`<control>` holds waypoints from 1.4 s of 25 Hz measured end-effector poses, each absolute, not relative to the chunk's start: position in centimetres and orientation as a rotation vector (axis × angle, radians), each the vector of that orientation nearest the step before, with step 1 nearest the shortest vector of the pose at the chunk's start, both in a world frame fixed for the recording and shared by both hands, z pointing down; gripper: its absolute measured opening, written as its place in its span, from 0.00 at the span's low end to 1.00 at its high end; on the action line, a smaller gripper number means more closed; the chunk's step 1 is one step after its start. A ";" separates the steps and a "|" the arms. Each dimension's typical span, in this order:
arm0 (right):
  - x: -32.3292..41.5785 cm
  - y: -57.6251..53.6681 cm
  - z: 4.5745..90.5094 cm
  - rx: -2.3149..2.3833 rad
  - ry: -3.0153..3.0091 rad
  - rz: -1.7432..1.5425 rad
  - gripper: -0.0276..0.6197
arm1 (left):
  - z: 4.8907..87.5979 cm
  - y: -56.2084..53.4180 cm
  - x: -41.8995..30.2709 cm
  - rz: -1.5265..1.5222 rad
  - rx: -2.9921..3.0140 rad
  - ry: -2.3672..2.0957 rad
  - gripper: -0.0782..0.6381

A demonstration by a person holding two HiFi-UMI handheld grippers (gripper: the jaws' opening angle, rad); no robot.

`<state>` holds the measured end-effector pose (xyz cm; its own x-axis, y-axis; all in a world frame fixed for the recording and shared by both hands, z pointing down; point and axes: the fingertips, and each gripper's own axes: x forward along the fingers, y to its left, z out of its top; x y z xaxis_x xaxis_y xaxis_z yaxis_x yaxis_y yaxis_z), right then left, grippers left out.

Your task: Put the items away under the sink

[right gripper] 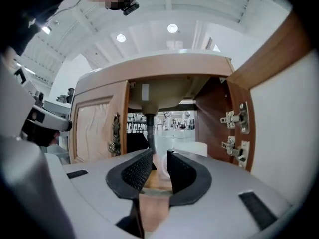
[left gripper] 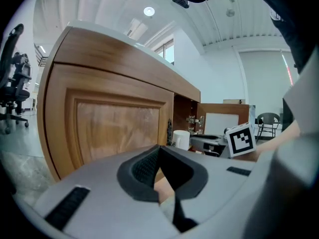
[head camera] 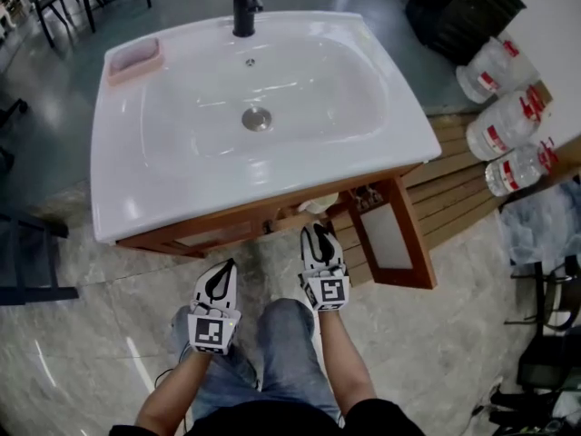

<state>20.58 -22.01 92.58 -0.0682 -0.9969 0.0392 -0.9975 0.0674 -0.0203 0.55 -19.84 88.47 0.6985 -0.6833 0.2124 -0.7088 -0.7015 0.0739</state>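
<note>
Wooden door (head camera: pixel 390 239) stands open; my right gripper (right gripper: pixel 159 159) has jaws slightly apart, my left gripper (left gripper: pixel 158 153) jaws together, both empty. Reaching in carelessly, I may knock the white container (right gripper: pixel 197 147) inside.

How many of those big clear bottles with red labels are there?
3, in a row right of the sink: the far bottle, the middle bottle, the near bottle. More may sit out of view.

The soap dish (head camera: pixel 134 59) lies on the back left corner of the sink (head camera: pixel 410 127), and the faucet (head camera: pixel 243 3) stands at its back middle. Below, the cabinet door (head camera: pixel 388 237) stands open at the right. Three bottles (head camera: pixel 501 127) lie further right.
</note>
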 end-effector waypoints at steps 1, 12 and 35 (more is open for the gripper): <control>20.3 -21.0 91.2 2.128 -2.277 0.097 0.20 | 87.2 -19.4 0.4 0.256 2.744 -1.132 0.12; 15.4 -10.9 67.4 2.029 -2.275 0.291 0.07 | 64.3 -12.9 -2.6 0.305 2.662 -1.143 0.12; 11.0 -2.7 29.9 2.120 -2.443 -0.116 0.07 | 31.0 -7.0 -10.0 0.058 2.704 -1.388 0.12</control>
